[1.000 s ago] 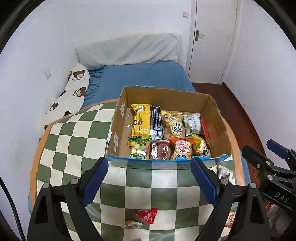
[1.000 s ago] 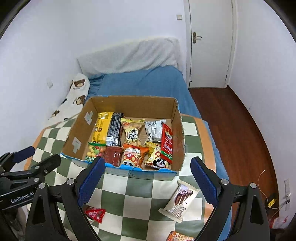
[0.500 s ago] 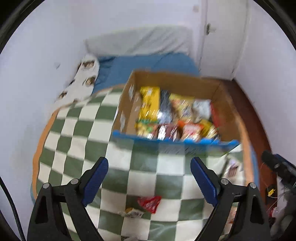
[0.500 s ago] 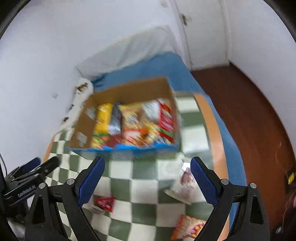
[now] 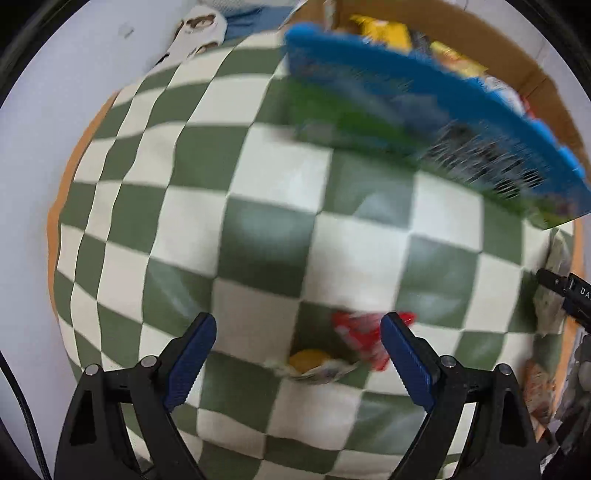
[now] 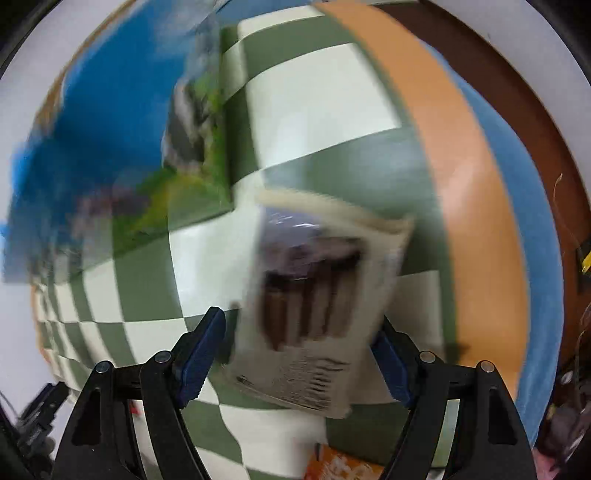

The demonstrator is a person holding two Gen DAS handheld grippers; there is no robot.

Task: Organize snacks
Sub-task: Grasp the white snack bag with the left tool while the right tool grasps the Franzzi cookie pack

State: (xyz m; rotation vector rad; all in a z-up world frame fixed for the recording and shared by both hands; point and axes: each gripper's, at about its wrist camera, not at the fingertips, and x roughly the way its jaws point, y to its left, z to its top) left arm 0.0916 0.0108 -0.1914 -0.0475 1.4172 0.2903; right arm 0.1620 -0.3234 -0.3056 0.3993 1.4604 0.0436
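Observation:
My left gripper (image 5: 299, 345) hangs open, low over the green-and-white checkered cloth (image 5: 258, 184). A red packet (image 5: 360, 334) and a small yellow-and-white packet (image 5: 314, 365) lie on the cloth between its fingers, untouched. My right gripper (image 6: 297, 338) points down over a white packet of chocolate sticks (image 6: 314, 295) lying on the cloth. Its jaws are closing, with the packet between the blue pads; a thin gap still shows at the left pad. The cardboard snack box (image 5: 406, 88) with its blue front flap stands behind, blurred; in the right wrist view the box (image 6: 92, 166) is upper left.
An orange packet (image 6: 340, 465) lies near the cloth's front edge. More packets (image 5: 554, 288) sit at the cloth's right edge by the other gripper (image 5: 565, 291). The orange border (image 6: 461, 221), blue bedding and brown floor lie to the right. A bear-print pillow (image 5: 199, 26) is far left.
Both grippers dropped and tilted down toward the cloth, and the box slid to the top of each view. The right jaws narrowed around the white packet. The left jaws kept their width.

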